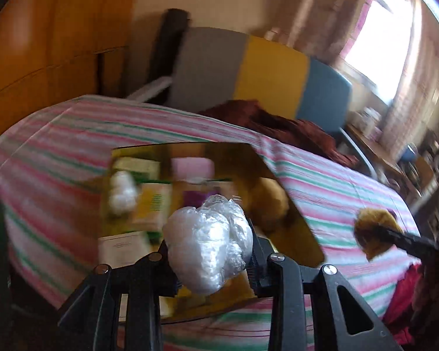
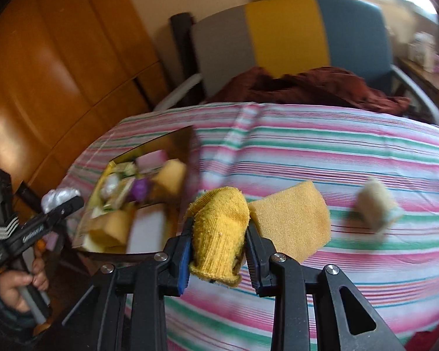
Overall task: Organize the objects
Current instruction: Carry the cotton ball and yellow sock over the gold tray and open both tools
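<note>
My left gripper (image 1: 209, 251) is shut on a crumpled clear plastic bag (image 1: 207, 245), held above a gold tray (image 1: 295, 225) full of small items. From the right wrist view the same bag (image 2: 60, 199) shows at the left, in the left gripper (image 2: 70, 201) held by a hand (image 2: 17, 286). My right gripper (image 2: 218, 245) is shut on a rolled yellow cloth (image 2: 219, 234) above the striped bedcover (image 2: 336, 152). The left view shows that cloth (image 1: 376, 232) at the right, pinched in the right gripper's fingers (image 1: 406, 238). A yellow sponge (image 2: 295, 219) lies just right of the cloth.
The gold tray (image 2: 175, 136) holds sponges, soap boxes and a purple item. A pale sponge (image 2: 377, 207) lies further right on the cover. A grey, yellow and blue chair (image 2: 284, 35) with a dark red garment (image 2: 322, 87) stands behind the bed. A wooden wardrobe (image 2: 58, 58) fills the left.
</note>
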Available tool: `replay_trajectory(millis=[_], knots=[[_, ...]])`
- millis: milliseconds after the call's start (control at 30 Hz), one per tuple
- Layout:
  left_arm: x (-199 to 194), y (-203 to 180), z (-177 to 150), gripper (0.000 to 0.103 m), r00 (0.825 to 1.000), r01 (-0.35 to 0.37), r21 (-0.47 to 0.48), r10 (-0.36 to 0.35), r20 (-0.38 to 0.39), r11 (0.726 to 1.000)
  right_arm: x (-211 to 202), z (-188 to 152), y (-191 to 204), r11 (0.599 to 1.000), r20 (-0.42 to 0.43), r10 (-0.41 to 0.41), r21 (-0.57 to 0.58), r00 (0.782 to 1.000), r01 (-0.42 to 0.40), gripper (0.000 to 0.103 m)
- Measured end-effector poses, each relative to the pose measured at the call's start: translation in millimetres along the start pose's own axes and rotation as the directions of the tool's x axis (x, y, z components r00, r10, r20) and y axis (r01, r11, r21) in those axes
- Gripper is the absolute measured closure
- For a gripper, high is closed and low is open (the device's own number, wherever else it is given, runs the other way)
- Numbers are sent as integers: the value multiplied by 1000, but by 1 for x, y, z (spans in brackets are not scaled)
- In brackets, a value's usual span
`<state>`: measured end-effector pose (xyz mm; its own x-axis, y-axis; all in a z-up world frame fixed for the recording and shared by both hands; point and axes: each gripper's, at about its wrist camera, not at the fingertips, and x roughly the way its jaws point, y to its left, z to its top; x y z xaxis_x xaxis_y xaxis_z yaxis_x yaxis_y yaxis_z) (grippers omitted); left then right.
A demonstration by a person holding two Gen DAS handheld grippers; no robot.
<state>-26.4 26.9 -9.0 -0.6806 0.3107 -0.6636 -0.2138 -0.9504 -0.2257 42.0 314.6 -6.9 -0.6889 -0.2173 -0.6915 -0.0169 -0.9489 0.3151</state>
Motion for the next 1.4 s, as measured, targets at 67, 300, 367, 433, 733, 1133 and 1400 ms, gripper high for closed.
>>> replay_trajectory(millis=[67,300,367,433,733,1133,1400], knots=[[-6,16,1,70,1000,-18,-37,19,10,999,8,1,14,999,-16,33,-22,999,-33,71],[-16,55,1,70,999,-15,-123,19,35,992,39,3,57,991,-67,77,-100,995,-84,71],[-16,56,1,70,999,3,-136,3,40,991,43,4,66,989,-76,79,-121,994,-88,71],[-17,56,3,70,999,26,-136,-19,48,990,48,5,73,986,-85,82,-136,993,-93,71],[-12,38,9,70,996,86,-83,-82,46,993,66,8,81,986,-108,62,-149,992,-77,71],[59,17,61,52,999,34,-32,-35,-3,999,87,13,82,988,-128,58,-135,990,-75,60],[81,32,65,43,998,1,-119,-8,-55,993,84,11,82,988,-112,59,-136,992,-74,31]])
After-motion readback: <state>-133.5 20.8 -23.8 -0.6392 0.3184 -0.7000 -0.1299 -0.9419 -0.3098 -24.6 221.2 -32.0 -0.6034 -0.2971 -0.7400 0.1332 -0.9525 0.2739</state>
